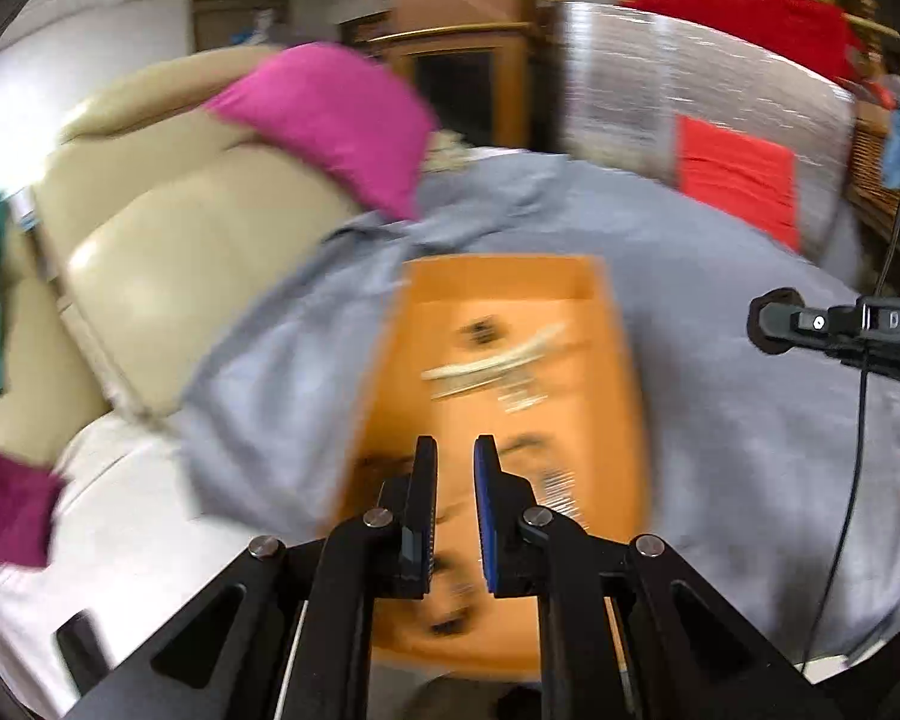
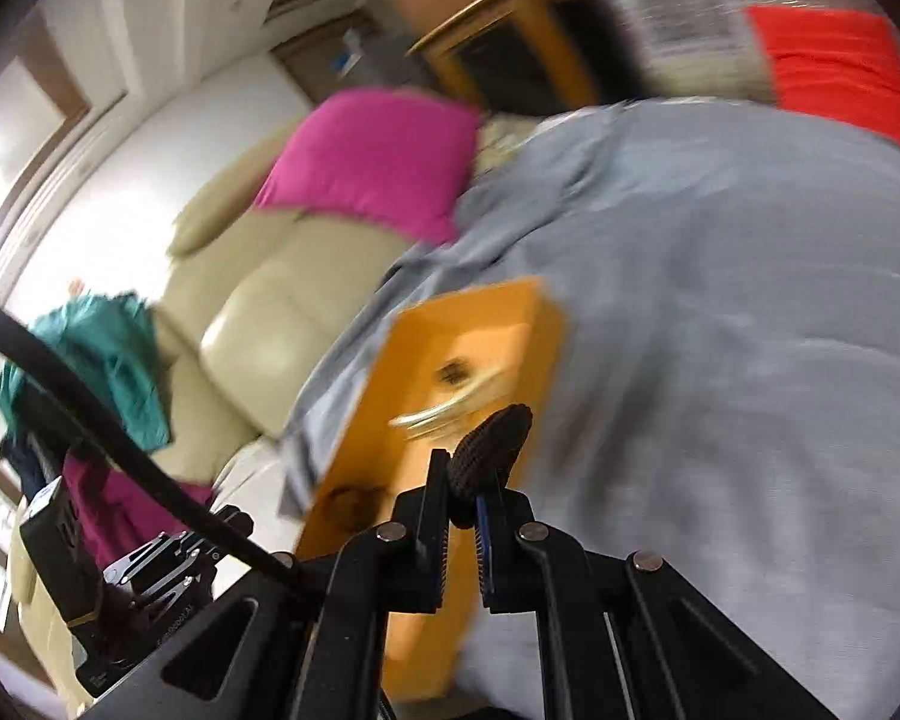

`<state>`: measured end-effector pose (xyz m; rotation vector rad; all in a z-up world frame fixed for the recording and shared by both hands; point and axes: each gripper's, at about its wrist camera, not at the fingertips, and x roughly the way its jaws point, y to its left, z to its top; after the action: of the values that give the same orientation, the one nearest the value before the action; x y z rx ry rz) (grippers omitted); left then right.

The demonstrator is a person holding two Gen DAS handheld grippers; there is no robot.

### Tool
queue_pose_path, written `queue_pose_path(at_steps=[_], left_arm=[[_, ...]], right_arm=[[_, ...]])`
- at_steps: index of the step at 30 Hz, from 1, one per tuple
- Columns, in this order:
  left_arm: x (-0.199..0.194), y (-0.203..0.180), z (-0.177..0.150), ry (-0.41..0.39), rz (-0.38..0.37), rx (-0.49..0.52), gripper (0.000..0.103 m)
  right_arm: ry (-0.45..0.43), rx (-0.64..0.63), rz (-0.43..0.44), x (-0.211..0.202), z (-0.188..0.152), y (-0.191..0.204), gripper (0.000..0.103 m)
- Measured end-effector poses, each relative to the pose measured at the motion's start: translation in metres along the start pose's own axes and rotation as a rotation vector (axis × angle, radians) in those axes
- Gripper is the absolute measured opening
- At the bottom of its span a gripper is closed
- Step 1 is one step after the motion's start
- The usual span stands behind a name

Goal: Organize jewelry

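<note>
An open orange box (image 1: 594, 360) lies on a grey cloth, holding several blurred jewelry pieces, among them a pale bracelet (image 1: 492, 363) and a dark piece (image 1: 480, 331). My left gripper (image 1: 455, 468) hovers over the box's near part, jaws a little apart and empty. In the right wrist view the box (image 2: 510, 324) lies ahead to the left. My right gripper (image 2: 462, 480) is shut on a dark oval textured piece (image 2: 491, 450) that sticks up from the jaws. The right gripper's tip (image 1: 774, 321) shows at the right edge of the left view.
The grey cloth (image 1: 720, 420) covers the work surface. A beige armchair (image 1: 168, 276) with a magenta cushion (image 1: 336, 120) stands on the left. A red patch (image 1: 738, 180) on a silver-wrapped bulk lies behind. A teal cloth (image 2: 102, 348) hangs at left. Both views are motion-blurred.
</note>
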<state>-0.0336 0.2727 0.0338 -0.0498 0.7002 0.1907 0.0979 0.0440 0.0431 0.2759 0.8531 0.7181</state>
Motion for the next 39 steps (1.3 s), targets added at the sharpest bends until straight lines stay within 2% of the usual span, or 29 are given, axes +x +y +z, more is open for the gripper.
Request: queue_pose_path(at_steps=[3,8,14,18,22,25,26,28,29,30,32,35,39], left_arm=[[0.000,0.052,-0.018,0.023,0.072,-0.064,0.012],[0.004,0.089,-0.039,0.047,0.108,-0.114,0.012],[0.009,0.104,-0.048,0.065,0.104,-0.157,0.012],[0.009,0.111,-0.049,0.064,0.099,-0.165,0.012],[0.009,0.116,-0.049,0.065,0.096,-0.180,0.012],[0.007,0.117,-0.047,0.067,0.090,-0.190,0.015],[0.006,0.116,-0.047,0.066,0.087,-0.189,0.020],[0.003,0.112,-0.045,0.060,0.082,-0.180,0.041],[0.000,0.110,-0.044,0.051,0.084,-0.175,0.057],[-0.005,0.108,-0.043,0.032,0.091,-0.169,0.065],[-0.015,0.103,-0.039,-0.002,0.104,-0.158,0.069],[-0.026,0.095,-0.034,-0.016,0.094,-0.156,0.082],[-0.040,0.082,-0.029,-0.009,0.108,-0.161,0.084]], right_arm=[[0.085,-0.018,0.036,0.049,-0.003,0.037,0.008],[0.232,-0.014,0.027,0.135,-0.008,0.074,0.008],[0.334,0.042,-0.048,0.207,-0.007,0.072,0.011],[0.366,0.065,-0.088,0.232,-0.010,0.067,0.011],[0.369,0.057,-0.149,0.234,-0.011,0.065,0.014],[0.377,0.086,-0.157,0.231,-0.007,0.061,0.036],[0.371,0.088,-0.153,0.230,-0.005,0.062,0.040],[0.346,0.066,-0.168,0.221,-0.001,0.065,0.040],[0.336,0.055,-0.168,0.218,0.000,0.068,0.040],[0.321,0.041,-0.167,0.210,0.002,0.070,0.040],[0.290,0.008,-0.173,0.192,0.003,0.075,0.040],[0.245,-0.069,-0.196,0.161,0.000,0.085,0.040],[0.185,-0.207,-0.235,0.105,-0.014,0.105,0.040]])
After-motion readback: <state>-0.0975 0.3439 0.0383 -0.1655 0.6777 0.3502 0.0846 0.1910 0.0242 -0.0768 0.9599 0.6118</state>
